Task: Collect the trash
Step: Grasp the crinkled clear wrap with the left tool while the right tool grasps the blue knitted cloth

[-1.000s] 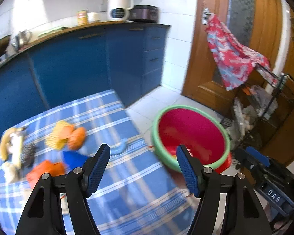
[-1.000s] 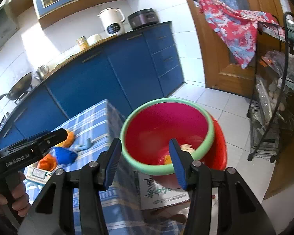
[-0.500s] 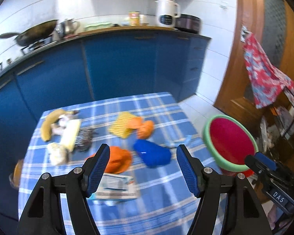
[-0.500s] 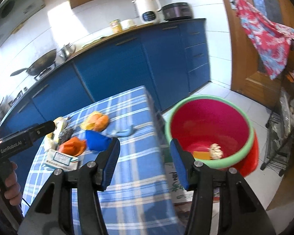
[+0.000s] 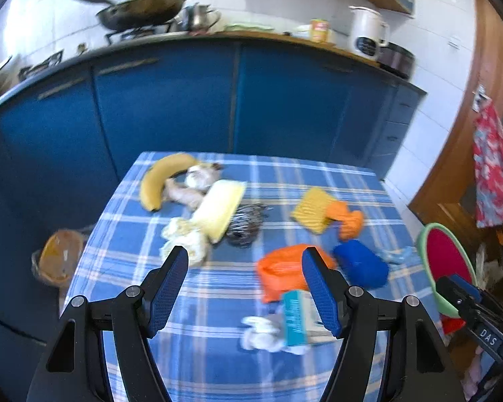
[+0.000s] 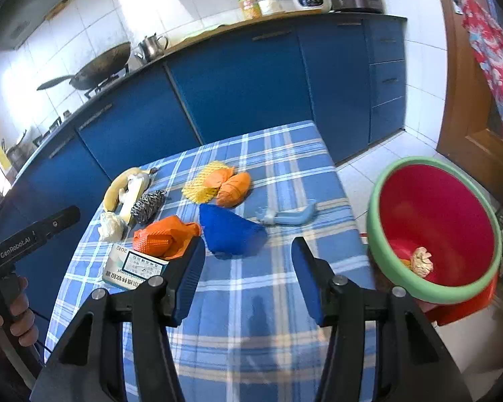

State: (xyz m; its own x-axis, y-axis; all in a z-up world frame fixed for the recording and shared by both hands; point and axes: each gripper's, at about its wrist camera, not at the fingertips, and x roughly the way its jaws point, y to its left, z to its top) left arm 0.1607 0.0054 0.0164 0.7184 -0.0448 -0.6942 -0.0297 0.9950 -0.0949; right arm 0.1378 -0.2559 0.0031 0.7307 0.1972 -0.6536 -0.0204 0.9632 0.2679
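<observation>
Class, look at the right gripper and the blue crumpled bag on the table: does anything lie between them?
Nothing visible does. The right gripper is open, and the blue crumpled bag lies just ahead of its fingertips on the bare checked tablecloth. The orange net lies beside it, off that line.

Counted on table: one banana, two orange nets, one blue bag, one steel scourer, one carton.

A blue plaid desk carries a banana and steel scourer at far left, yellow foam net farther back, orange net, blue bag, and a small carton nearest.
</observation>
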